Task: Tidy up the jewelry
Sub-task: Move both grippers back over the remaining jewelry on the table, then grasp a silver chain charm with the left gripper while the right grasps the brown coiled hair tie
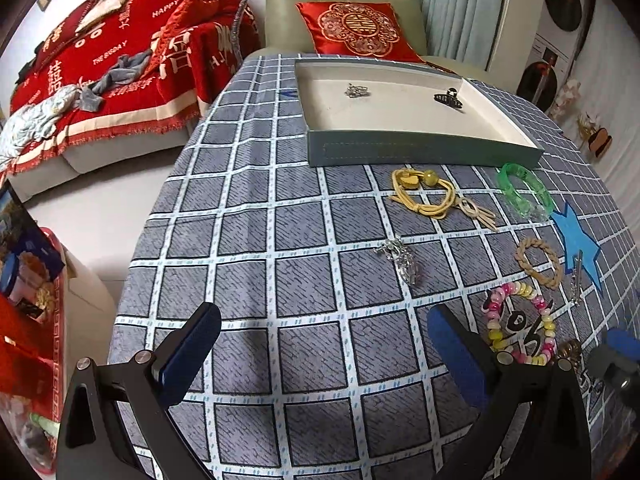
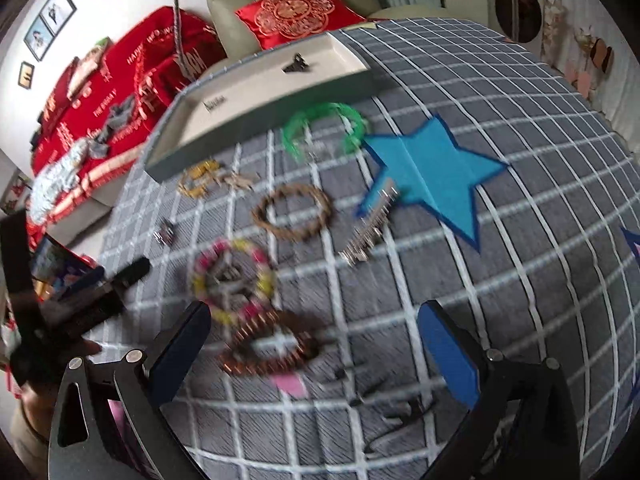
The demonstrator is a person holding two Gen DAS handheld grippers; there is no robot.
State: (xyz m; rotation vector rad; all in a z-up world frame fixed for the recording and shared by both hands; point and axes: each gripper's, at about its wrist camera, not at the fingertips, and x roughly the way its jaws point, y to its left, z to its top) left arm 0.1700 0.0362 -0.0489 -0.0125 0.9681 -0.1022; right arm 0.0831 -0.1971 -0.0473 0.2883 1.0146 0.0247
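left gripper fingers apart | right gripper fingers apart | tray

Black angular frames carry both grippers. The left gripper shows dark blue pads and round silver screws. The right gripper matches: blue pads, silver screws, triangular cutouts in its arms.

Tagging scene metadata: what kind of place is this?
Likely a home living room: a sofa under a red throw, a recliner with a red cushion, framed pictures on the wall.
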